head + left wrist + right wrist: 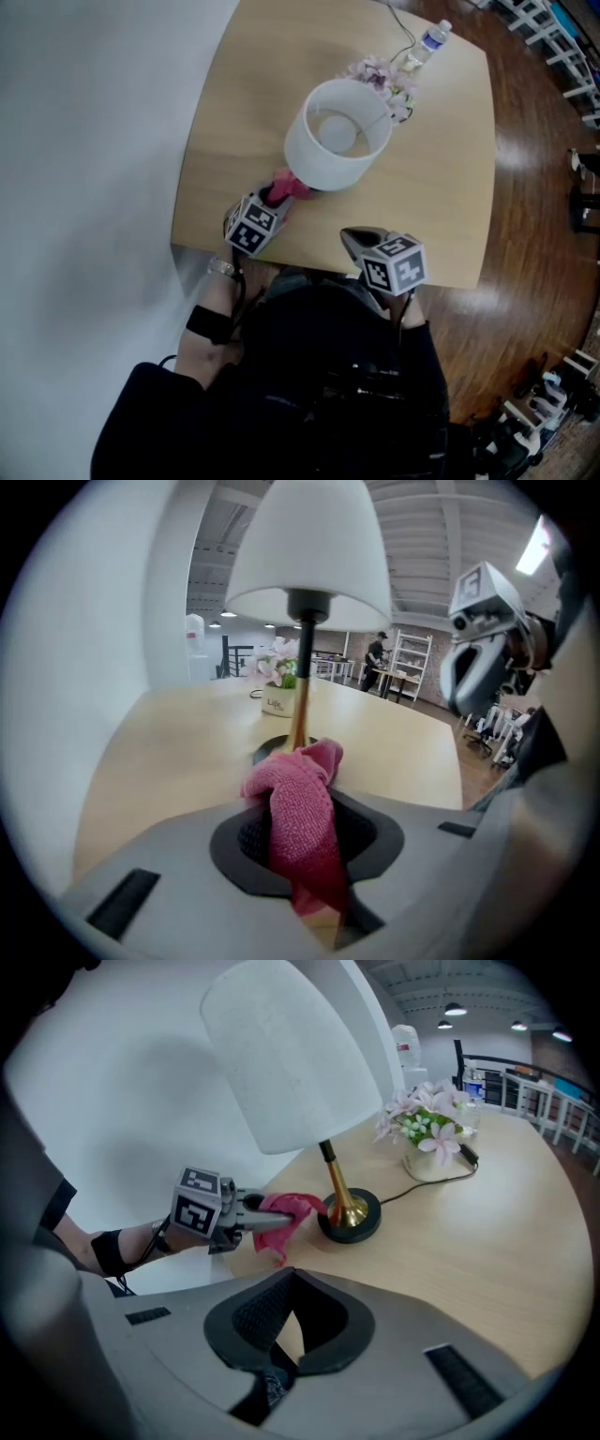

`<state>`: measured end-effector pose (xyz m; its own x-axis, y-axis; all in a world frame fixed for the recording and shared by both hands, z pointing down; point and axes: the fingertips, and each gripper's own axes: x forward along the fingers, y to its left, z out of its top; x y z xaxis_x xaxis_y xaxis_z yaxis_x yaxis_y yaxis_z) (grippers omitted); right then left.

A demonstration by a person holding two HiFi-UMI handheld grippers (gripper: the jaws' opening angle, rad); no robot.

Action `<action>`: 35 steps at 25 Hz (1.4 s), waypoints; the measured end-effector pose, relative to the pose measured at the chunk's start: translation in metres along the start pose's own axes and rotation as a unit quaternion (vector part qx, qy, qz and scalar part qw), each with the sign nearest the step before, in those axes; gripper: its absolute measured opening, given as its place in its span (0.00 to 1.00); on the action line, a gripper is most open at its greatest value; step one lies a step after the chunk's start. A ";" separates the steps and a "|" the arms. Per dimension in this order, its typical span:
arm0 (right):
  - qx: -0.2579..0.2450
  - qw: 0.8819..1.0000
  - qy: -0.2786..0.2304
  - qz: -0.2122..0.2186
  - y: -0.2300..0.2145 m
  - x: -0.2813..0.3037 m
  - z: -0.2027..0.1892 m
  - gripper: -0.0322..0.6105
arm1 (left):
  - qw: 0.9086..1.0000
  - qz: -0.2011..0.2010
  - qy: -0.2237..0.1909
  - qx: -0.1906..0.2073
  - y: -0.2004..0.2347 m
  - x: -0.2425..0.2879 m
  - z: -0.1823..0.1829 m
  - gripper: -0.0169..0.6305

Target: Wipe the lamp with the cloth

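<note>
The lamp has a white shade (337,136), a brass stem (300,710) and a dark round base (350,1219), and it stands on the tan table (441,178). My left gripper (275,199) is shut on a pink cloth (302,808). The cloth's bunched end lies against the foot of the stem, just above the base. In the right gripper view the left gripper (281,1215) reaches in from the left with the cloth (289,1209) at the base. My right gripper (286,1314) is shut with nothing in it and hovers near the table's front edge, right of the lamp.
A small pot of pink flowers (382,77) and a water bottle (433,37) stand behind the lamp. The lamp's cord (427,1185) runs toward the pot. A white wall (84,141) lies to the table's left, wood floor (534,187) to its right.
</note>
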<state>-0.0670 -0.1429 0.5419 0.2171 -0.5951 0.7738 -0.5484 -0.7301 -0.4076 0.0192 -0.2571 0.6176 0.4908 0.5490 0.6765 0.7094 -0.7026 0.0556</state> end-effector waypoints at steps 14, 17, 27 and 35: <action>0.039 0.999 -0.010 -0.029 -0.029 -0.022 -0.035 0.06 | 0.998 0.031 -0.027 -0.051 0.065 0.069 0.033 0.17; 0.036 0.999 -0.007 -0.017 -0.037 -0.025 -0.040 0.06 | 0.994 0.053 -0.037 -0.091 0.059 0.077 0.027 0.17; -0.006 1.000 0.005 0.017 -0.065 -0.044 -0.048 0.05 | 0.970 0.152 -0.056 -0.182 0.040 0.064 0.007 0.17; -0.048 0.998 0.022 0.045 -0.090 -0.048 -0.046 0.05 | 0.950 0.200 -0.049 -0.235 0.026 0.065 -0.008 0.17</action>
<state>-0.0657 -0.0334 0.5637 0.1295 -0.6397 0.7576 -0.6386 -0.6383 -0.4298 0.0658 -0.2436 0.6684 0.7344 0.2194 0.6422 0.1636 -0.9756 0.1462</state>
